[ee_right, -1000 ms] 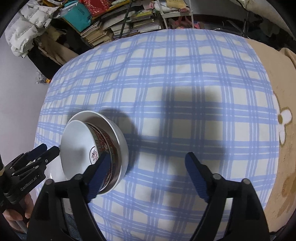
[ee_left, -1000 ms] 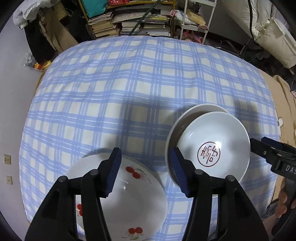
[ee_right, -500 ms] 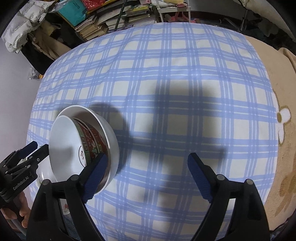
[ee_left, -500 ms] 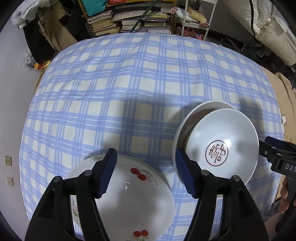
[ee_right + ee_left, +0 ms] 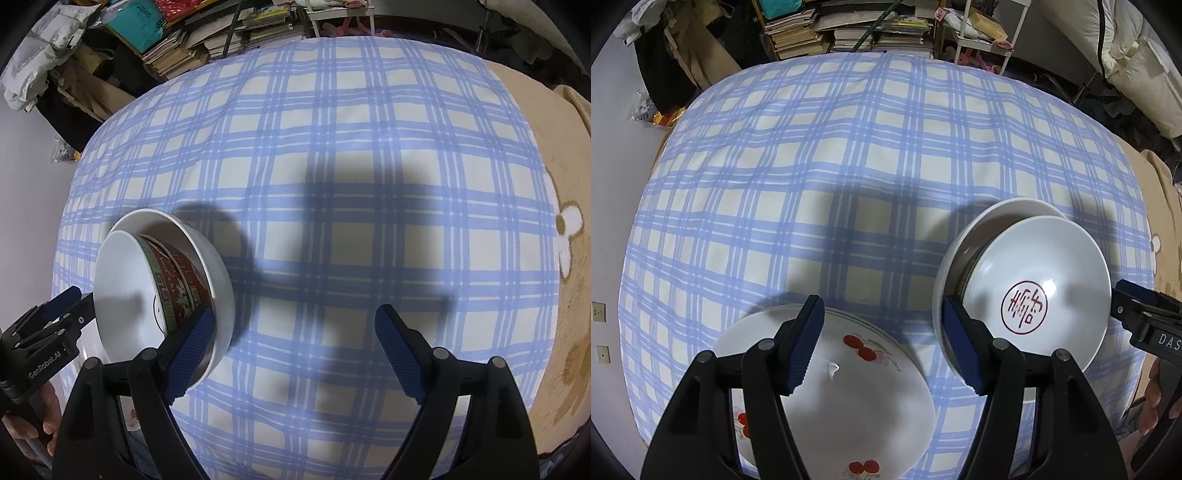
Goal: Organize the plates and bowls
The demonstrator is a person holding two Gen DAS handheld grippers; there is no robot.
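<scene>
Left gripper (image 5: 55, 314) reads "GenRobot.AI" (right gripper (image 5: 1145, 317) shows "DAS"), both jaws wide, holding nothing.

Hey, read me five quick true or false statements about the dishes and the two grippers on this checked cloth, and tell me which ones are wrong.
1. The patterned bowl sits nested inside a plain white bowl. True.
2. The plate under the left gripper carries red cherry prints. True.
3. The right gripper is clamped on the nested bowls. False: its fingers stand apart over the checked cloth, with nothing between them.
4. The inner bowl has a red round emblem at its bottom. True.
5. The cherry plate is stacked on top of the bowls. False: it lies beside them on the cloth.
</scene>
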